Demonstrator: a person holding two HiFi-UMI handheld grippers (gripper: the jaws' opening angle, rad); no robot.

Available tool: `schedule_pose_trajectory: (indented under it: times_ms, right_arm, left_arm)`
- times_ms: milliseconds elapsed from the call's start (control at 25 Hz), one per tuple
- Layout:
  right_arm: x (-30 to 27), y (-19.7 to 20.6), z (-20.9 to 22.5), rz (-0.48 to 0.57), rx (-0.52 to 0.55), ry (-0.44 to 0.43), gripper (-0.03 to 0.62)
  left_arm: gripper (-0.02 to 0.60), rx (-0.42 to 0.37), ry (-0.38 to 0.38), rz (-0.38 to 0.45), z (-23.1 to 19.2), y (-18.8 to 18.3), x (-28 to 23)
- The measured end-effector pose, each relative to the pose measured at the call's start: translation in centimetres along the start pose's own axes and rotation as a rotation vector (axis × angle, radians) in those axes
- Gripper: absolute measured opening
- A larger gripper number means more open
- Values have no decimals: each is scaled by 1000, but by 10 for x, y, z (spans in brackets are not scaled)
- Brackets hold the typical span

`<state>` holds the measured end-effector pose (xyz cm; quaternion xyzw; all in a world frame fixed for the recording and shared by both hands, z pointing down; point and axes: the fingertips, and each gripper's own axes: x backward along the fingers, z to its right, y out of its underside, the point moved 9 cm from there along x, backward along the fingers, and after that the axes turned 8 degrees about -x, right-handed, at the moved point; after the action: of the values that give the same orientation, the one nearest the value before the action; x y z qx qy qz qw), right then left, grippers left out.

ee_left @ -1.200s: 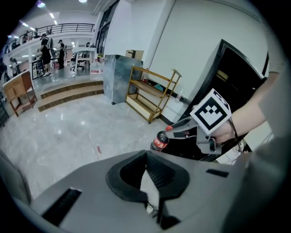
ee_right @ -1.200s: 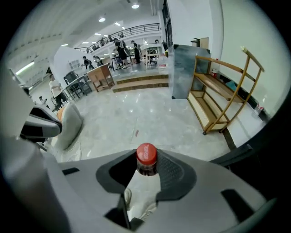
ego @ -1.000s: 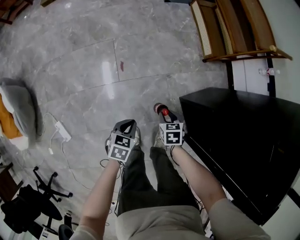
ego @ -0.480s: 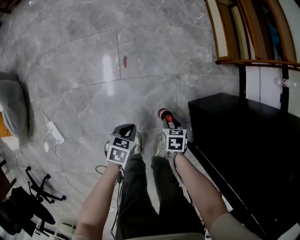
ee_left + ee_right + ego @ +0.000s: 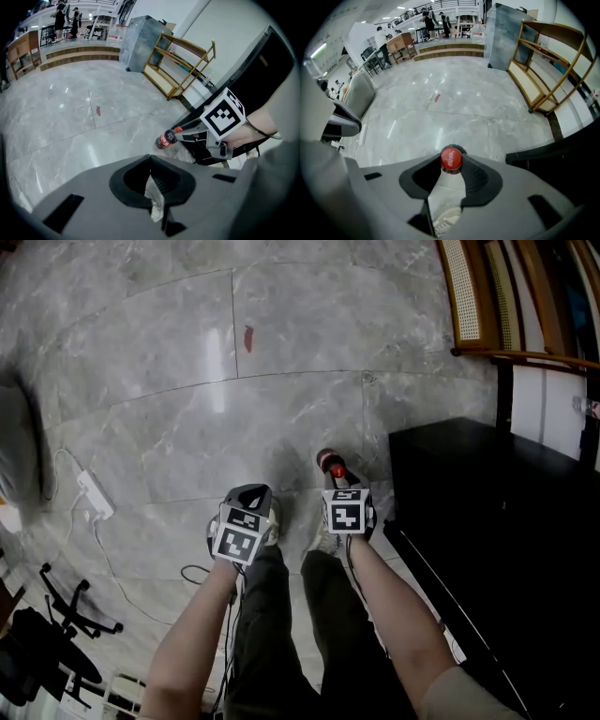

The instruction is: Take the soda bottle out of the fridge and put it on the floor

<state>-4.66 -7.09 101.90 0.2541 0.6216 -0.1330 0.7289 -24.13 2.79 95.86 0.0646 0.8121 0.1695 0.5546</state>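
Over a marble floor, both forearms reach down side by side. The right gripper clamps the bottle at its neck; the left gripper is closed, empty.

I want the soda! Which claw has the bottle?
The right claw: it grips the bottle by its top. The left claw is shut with nothing in it.

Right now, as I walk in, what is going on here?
A person stands beside the black fridge with a gripper in each hand. The right gripper is closed on the top of the soda bottle, at its red cap, and holds it tilted above the grey floor. The bottle is out of the fridge but not yet set down. The left gripper is shut and empty.
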Motion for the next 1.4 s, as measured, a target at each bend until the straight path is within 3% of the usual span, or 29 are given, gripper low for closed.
schedule_pose_trajectory:
  times_ms: [120,440,640,800,1160,1400]
  right_arm:
    - [-21,11,-5,-30,49,-3,114]
    - [-81,39,0,-76,152,-22,114]
    - [-103,52,4,-108,140,-50,117]
    - [-106,52,1,-111,201,-22,118]
    - [-55,33,1,-82,122,-32,118]
    - [12,-2,0,18,5,-135,91]
  left_arm:
    - [6,45,9,-4,1,13,-19]
    - [8,48,-11,-48,4,49,-62]
    - [7,86,8,-54,4,63,-78]
    - [8,74,6,-59,-1,64,-80]
    - [7,36,-11,-47,-2,40,-38]
    - [7,24,-35,5,1,5,11]
